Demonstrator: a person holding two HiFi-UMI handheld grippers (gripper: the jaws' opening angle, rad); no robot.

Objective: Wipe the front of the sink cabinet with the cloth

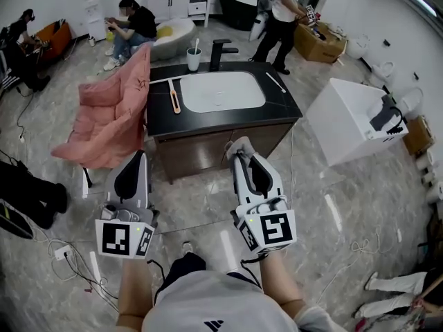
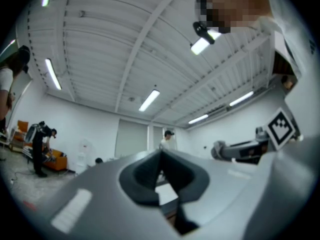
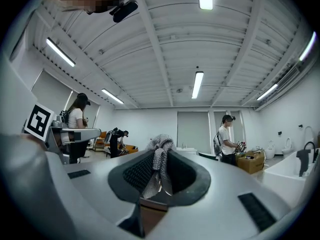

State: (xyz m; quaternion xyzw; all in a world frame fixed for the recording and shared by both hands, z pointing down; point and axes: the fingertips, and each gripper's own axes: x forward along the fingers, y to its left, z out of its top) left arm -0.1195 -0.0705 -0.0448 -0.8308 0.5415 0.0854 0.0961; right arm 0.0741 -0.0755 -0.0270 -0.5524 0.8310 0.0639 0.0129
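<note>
The right tongs are clamped on the grey cloth, which is at the cabinet front, right of its middle, below the sink. The left tongs are closed and empty, near the cabinet's lower left corner.

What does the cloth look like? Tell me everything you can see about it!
The cloth is grey and looks knitted. It is scrunched into a small bunch, pinched between the fingers of the right gripper, with a puff poking out past their tips. It sits in front of the brown sink cabinet; whether it touches the front is unclear.
</note>
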